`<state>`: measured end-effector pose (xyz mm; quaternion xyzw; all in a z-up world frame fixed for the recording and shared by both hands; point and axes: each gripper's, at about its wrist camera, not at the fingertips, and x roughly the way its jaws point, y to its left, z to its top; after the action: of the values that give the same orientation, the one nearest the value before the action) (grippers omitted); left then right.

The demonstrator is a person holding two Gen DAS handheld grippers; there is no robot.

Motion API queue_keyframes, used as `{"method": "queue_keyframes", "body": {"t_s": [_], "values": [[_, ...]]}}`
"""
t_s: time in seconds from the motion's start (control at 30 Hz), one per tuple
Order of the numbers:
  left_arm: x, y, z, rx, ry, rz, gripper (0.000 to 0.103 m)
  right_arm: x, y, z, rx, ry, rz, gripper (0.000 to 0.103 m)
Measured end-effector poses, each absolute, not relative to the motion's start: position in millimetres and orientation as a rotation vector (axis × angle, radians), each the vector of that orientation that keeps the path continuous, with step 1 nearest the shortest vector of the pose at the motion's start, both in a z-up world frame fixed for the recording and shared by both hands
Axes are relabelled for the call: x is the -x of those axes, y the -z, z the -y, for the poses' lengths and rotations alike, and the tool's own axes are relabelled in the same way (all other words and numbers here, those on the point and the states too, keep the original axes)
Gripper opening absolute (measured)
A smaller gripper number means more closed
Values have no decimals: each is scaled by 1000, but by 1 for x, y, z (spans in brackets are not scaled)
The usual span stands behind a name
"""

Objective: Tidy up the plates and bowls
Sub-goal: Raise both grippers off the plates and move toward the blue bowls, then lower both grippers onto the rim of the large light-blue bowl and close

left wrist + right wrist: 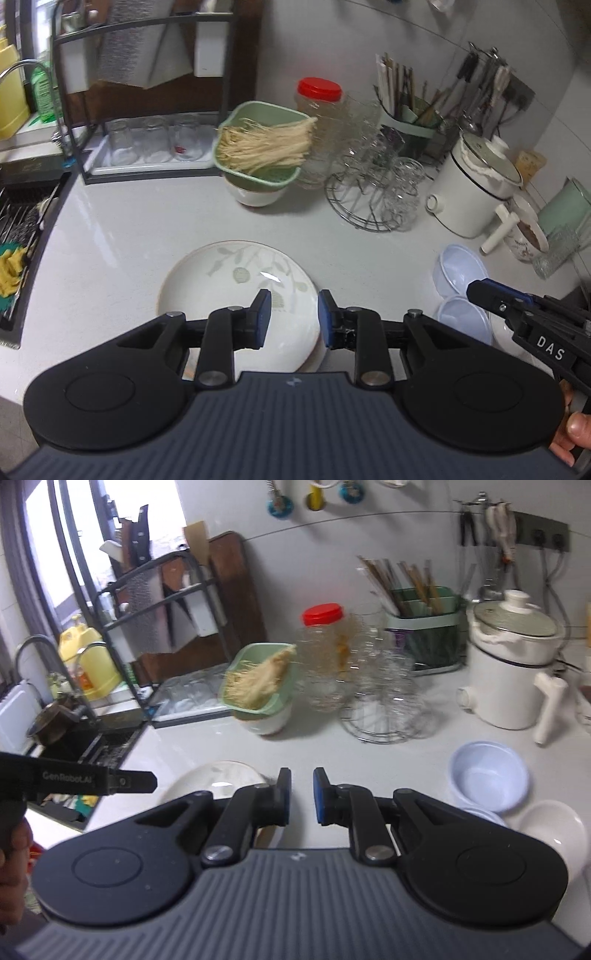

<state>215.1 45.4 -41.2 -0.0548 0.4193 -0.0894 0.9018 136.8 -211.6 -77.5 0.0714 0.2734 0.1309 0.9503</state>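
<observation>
Leaf-patterned plate (236, 291) lies flat on the desk (129, 229), beneath the left tool (293, 317), whose jaws stand partly open and empty. Right tool (301, 794), near-shut and empty, hovers left of the lilac bowls (487, 775), grouped for stacking.

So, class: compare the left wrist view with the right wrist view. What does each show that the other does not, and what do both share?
Only the left wrist view shows the leaf pattern on the plate and the green and yellow cloth by the sink.

Only the right wrist view shows the white bowl at the counter's front and the knife on the rack.

Both share the red-lidded jar, the green basket of dried noodles, the white cooker, the pale blue bowls, and both grippers, left and right, holding nothing.
</observation>
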Motion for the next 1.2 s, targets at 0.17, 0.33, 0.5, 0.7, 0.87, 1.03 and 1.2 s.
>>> {"method": "queue_keyframes", "body": {"t_s": [0.17, 0.33, 0.5, 0.7, 0.87, 1.03, 1.2], "values": [[-226, 55, -11, 48, 290, -866, 44, -125, 87, 239, -162, -171, -547, 16], [-234, 70, 19, -1, 376, -862, 53, -118, 99, 263, -193, -74, -546, 18], [-245, 80, 46, 2, 453, -891, 53, -114, 107, 280, -226, -23, -558, 64], [-255, 95, 76, -12, 534, -922, 53, -111, 122, 299, -269, 55, -577, 62], [-264, 113, 98, -56, 565, -960, 53, -109, 139, 319, -318, 139, -596, 62], [-267, 127, 119, -151, 601, -982, 53, -111, 157, 332, -336, 190, -617, 62], [-273, 143, 135, -180, 628, -1010, 53, -123, 182, 341, -391, 176, -682, 55]]}}
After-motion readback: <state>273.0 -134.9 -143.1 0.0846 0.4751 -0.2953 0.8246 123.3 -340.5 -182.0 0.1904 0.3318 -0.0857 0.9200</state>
